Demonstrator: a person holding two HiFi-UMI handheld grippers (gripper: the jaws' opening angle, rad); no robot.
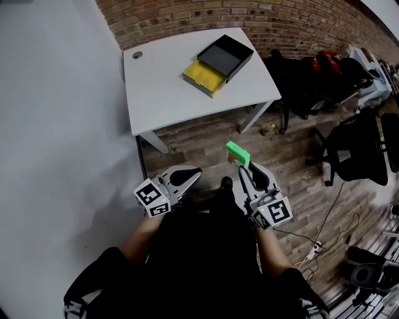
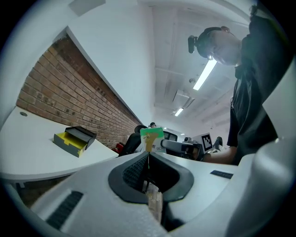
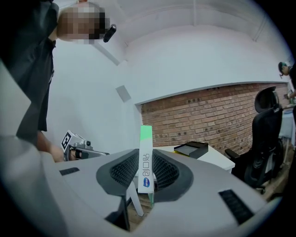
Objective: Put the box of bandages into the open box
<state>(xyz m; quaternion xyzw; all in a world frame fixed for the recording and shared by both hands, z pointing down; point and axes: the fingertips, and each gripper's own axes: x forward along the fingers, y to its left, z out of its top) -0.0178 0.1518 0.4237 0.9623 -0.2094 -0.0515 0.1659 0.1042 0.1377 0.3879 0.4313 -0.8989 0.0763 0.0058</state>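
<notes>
The box of bandages (image 1: 237, 152) is a slim green and white carton, and my right gripper (image 1: 240, 167) is shut on it above the wooden floor, well short of the table. In the right gripper view the carton (image 3: 145, 157) stands upright between the pads (image 3: 124, 170). The open box (image 1: 218, 59), black with a yellow drawer pulled out, lies on the white table (image 1: 162, 93); it also shows small as the open box (image 3: 191, 149) and the open box (image 2: 74, 139). My left gripper (image 1: 193, 176) is shut with nothing in it, level with the right one.
Black office chairs (image 1: 361, 149) and bags stand to the right of the table along the brick wall (image 1: 280, 19). A white wall (image 1: 56, 124) runs along the left. Cables and a power strip (image 1: 315, 248) lie on the floor at lower right.
</notes>
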